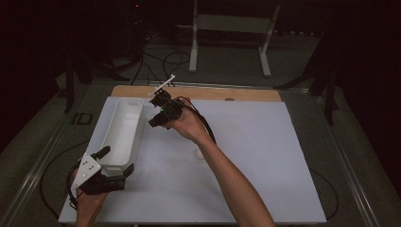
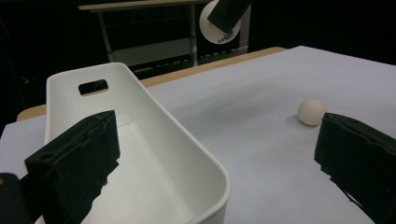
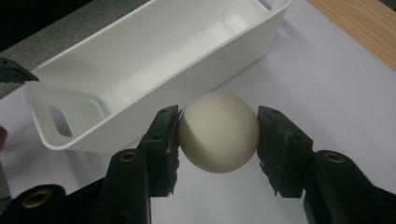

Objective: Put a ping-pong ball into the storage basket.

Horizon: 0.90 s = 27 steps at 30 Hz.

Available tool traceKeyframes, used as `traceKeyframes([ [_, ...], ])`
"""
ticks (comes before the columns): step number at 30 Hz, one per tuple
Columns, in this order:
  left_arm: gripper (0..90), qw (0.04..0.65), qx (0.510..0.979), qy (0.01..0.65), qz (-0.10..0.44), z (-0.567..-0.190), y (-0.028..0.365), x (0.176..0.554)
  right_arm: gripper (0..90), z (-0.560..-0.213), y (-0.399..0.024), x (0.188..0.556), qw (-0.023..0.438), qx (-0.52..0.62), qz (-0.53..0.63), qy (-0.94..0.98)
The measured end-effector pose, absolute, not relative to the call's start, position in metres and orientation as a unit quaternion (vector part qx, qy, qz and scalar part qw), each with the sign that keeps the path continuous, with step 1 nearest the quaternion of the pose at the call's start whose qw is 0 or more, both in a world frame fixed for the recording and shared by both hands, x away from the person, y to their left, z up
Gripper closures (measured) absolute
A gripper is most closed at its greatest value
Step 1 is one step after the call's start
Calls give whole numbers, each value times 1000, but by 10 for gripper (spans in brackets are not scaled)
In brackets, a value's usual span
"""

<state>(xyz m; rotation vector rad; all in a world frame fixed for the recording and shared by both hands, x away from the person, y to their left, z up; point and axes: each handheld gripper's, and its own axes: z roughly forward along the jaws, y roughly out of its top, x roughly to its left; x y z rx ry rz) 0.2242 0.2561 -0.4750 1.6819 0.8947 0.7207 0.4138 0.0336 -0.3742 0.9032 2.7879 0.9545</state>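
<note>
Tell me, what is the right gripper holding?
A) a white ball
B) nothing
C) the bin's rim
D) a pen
A: in the right gripper view, the right gripper has both black jaws pressed against the sides of a white ball, held above the table beside the white bin.
</note>
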Motion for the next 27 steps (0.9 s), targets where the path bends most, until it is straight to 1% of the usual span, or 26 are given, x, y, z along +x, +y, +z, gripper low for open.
traceKeyframes([
  [27, 7, 526, 702, 374, 301, -475, 257, 224, 504, -371, 50, 411, 30, 283, 321, 903],
])
